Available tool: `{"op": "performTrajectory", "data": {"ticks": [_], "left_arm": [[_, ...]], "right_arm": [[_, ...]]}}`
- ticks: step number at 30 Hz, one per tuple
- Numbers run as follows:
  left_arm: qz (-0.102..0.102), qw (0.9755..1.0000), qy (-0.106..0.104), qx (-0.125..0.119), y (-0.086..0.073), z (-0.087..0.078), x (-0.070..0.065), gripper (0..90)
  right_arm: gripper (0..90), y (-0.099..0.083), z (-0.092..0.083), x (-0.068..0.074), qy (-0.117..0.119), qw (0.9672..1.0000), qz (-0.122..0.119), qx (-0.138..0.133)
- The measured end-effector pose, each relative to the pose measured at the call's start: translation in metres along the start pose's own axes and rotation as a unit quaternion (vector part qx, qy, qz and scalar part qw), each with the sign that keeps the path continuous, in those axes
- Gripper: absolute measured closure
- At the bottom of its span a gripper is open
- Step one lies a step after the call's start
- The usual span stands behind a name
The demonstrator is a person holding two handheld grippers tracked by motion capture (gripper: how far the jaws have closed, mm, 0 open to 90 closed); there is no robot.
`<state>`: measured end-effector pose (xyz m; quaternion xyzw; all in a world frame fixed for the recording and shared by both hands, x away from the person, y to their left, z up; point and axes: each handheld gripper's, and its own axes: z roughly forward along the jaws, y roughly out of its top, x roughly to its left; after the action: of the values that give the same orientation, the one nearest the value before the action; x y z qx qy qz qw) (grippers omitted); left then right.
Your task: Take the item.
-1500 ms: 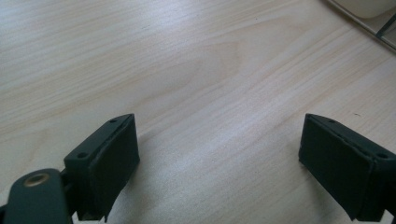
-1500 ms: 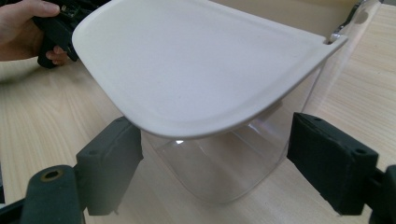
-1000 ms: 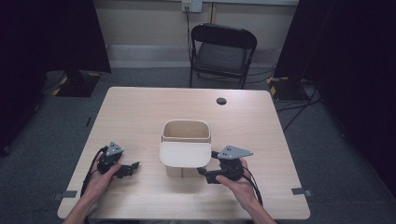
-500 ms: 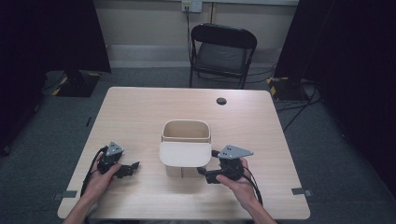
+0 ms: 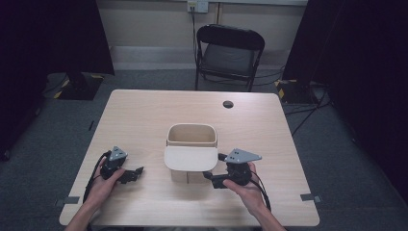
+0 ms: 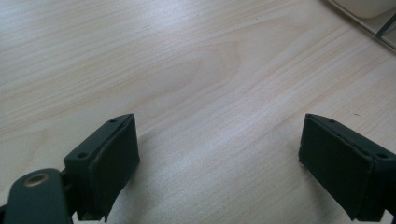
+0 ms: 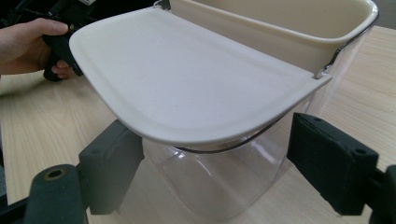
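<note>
I have both grippers low over the near half of the light wood table (image 5: 144, 120). My left gripper (image 5: 136, 173) sits near the left edge of the table, held in my left hand (image 5: 103, 185), its jaws spread wide with nothing but bare wood grain between them in the left gripper view. It stays well clear of the container, to its left.

The container (image 5: 191, 154) stands near the middle of the table: a clear plastic body (image 7: 210, 182) with a cream upper rim and a cream lid (image 7: 187, 88) that is swung open and juts flat toward the near edge, hinged on a thin wire bail. The inside of the cream bin looks empty in the high view.

My right gripper (image 5: 208, 175), in my right hand (image 5: 243, 187), is just to the right of the container, jaws released and wide apart. In the right gripper view they sit either side of the clear body below the lid, not touching it.

Far off, a small dark round cap (image 5: 228, 104) lies on the table, and a black folding chair (image 5: 230, 53) stands beyond it.
</note>
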<state>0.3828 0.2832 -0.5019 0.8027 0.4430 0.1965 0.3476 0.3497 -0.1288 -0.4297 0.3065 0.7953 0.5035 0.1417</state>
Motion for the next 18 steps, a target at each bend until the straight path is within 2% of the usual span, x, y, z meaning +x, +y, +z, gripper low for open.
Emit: {"op": "performTrajectory", "data": {"ticks": [18], "left_arm": [[0.000, 1.0000, 0.000, 0.000, 0.0000, 0.0000, 0.0000, 11.5]], "right_arm": [[17.1, 0.0039, -0.0002, 0.0006, 0.001, 1.0000, -0.002, -0.005]]}}
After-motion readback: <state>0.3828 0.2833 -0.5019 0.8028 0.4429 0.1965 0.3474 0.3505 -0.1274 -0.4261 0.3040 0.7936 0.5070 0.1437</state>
